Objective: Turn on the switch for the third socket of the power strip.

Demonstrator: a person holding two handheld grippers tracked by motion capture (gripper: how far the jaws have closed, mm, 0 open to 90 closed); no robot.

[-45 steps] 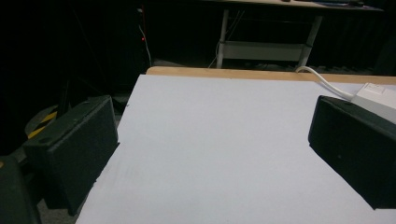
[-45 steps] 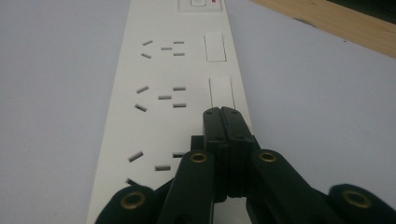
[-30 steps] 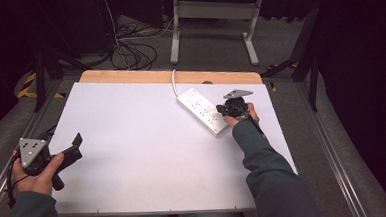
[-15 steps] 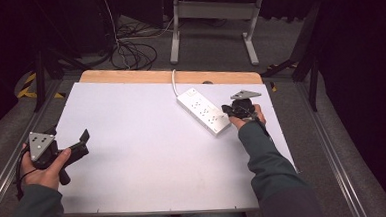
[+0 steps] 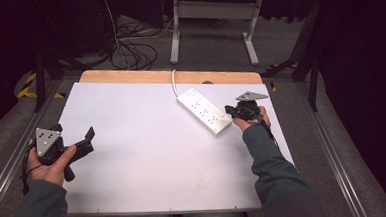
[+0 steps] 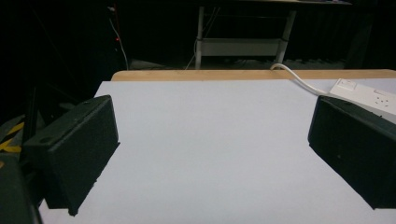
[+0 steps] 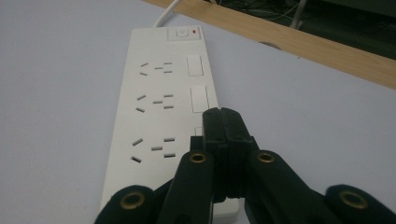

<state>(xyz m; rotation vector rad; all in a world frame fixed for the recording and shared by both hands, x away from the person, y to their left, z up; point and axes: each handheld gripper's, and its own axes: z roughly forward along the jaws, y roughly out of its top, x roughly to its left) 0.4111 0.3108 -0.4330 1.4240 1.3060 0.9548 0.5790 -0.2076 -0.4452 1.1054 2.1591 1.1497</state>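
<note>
A white power strip [image 5: 203, 110] lies slantwise on the white table [image 5: 148, 156], right of the middle, and its white cable [image 5: 173, 79] runs off the far edge. My right gripper [image 5: 229, 111] is shut with nothing between its jaws. In the right gripper view its closed tips [image 7: 222, 116] hover over the near end of the power strip [image 7: 159, 100], covering the nearest rocker switch; I cannot tell whether they touch it. My left gripper [image 5: 88, 137] is held at the table's left side, open and empty. In the left gripper view the gripper [image 6: 210, 149] frames bare table.
The table's wooden far edge [image 5: 129, 77] shows beyond the white surface. Cables [image 5: 133, 54] and a desk frame [image 5: 211, 10] stand on the floor behind. The power strip's far end [image 6: 369, 95] lies past the left gripper's right jaw. Metal rails run along both table sides.
My right hand has shifted a little to the right along the strip's near end, jaws still shut. My left gripper has drifted slightly forward and stays open.
</note>
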